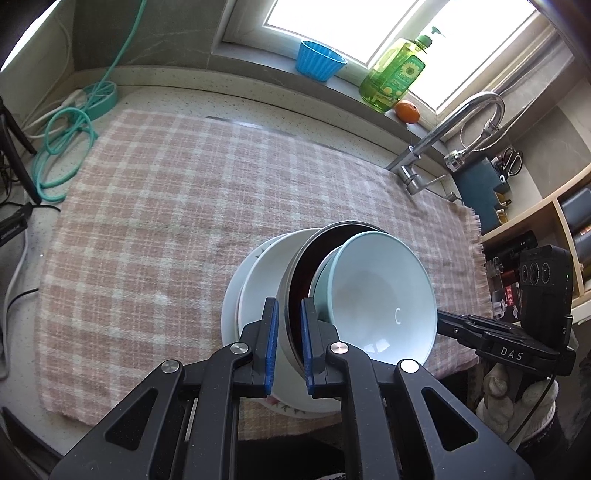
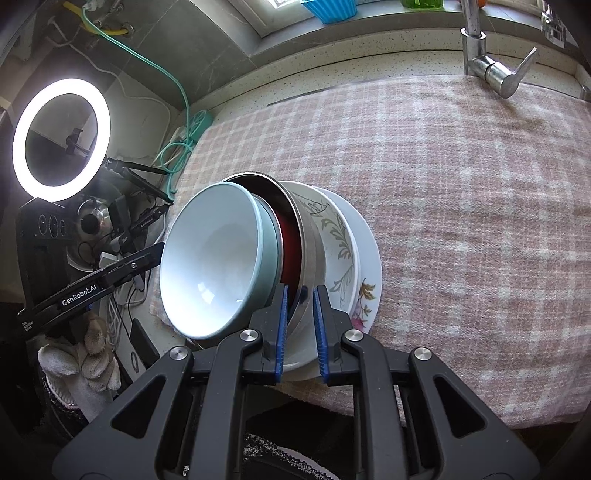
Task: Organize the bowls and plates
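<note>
Nearest, left gripper point(image 1: 289, 345) clenched on the rim of the steel bowl point(image 1: 291, 295); likewise right gripper point(image 2: 300, 328), pinching the same steel rim from the opposite side. Beneath, pink checked cloth point(image 1: 166, 206) spread over the counter. On it, near the front edge, white plate point(image 2: 371, 254), then flowered dish point(image 2: 338, 240), then steel bowl, tilted, with pale blue bowl point(image 1: 384, 291) nested inside.

Bright window point(image 1: 354, 22) above a speckled counter point(image 1: 177, 86); ring light point(image 2: 61, 139) glows.
</note>
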Demonstrator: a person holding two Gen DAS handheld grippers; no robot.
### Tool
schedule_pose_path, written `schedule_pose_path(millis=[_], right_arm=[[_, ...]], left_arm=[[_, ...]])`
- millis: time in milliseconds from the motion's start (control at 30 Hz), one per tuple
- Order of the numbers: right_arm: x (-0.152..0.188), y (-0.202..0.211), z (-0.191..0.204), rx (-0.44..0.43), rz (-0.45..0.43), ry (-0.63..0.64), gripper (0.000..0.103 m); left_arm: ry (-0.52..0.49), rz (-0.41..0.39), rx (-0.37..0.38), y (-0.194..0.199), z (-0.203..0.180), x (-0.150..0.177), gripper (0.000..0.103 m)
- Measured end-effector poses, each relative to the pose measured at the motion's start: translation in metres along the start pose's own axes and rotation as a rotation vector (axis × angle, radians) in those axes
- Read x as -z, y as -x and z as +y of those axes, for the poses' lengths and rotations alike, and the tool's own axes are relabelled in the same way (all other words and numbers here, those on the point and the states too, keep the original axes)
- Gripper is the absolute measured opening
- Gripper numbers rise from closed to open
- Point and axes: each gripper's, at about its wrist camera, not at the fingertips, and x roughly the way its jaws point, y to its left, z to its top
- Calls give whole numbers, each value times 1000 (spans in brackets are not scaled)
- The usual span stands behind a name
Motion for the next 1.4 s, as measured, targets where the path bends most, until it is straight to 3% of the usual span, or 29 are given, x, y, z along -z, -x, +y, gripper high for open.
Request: schedule_pose_path(millis=[300,400,500,567,800,900,1067,1133,1400], right_arm=[[3,20,5,46,-63,28,17],[5,28,8,78,-96,51,29],[9,37,12,111,-136,76,42],[11,43,14,131,-159,87,50],[16,54,17,156,-208,98,62],[19,58,20,173,-231,114,72],[22,65,21,187,-270,119,84],[24,70,22,198,-296,119,85],[31,83,31,252,-367,143,93]], left_arm=[[-17,-42,-9,15,-3,3,12],[-41,-67,-30,21,-7,4,14],[-60,-86,-44,27,-10,6,32],[-78,-94,-59,29,-13,7,35],[-94,-142,-94,38,-18,10,39],[-99,-164,-104,43,-20,12,40],[-115,-198,-127,51,-25,15,49],[-123,-221,-149,55,-29,16,64],[-141,-296,-187,72,-38,19,76]])
